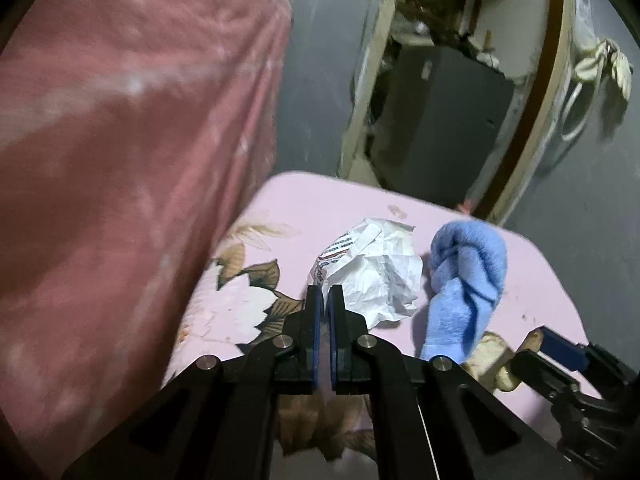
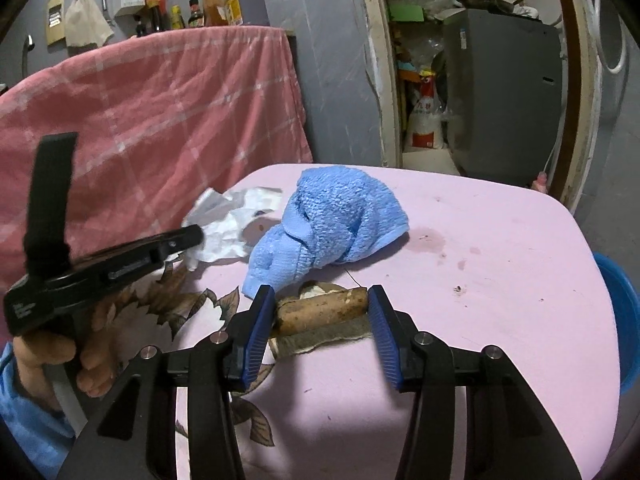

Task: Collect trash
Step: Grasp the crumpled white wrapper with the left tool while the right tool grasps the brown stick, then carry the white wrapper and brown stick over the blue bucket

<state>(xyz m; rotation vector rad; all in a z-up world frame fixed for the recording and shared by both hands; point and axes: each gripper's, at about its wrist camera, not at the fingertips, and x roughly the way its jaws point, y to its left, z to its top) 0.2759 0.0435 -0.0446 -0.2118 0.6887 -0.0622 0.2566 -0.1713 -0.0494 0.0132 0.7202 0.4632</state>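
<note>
A crumpled white paper wrapper (image 1: 380, 268) lies on the pink table (image 1: 328, 204); it also shows in the right wrist view (image 2: 232, 220). My left gripper (image 1: 325, 294) is shut with nothing between its pads, its tips at the wrapper's near edge. A brown peel-like scrap (image 2: 322, 312) lies on the table (image 2: 500, 280) between the pads of my open right gripper (image 2: 318, 300), with no visible squeeze. The scrap (image 1: 494, 354) and the right gripper (image 1: 560, 344) show at the lower right of the left wrist view. A bunched blue cloth (image 2: 332, 220) (image 1: 464, 280) lies between wrapper and scrap.
A pink checked blanket (image 2: 160, 120) hangs close on the left. A blue basin (image 2: 620, 320) sits below the table's right edge. An open doorway (image 2: 480, 80) with a grey appliance lies beyond the table. Stains (image 2: 432, 240) mark the tabletop.
</note>
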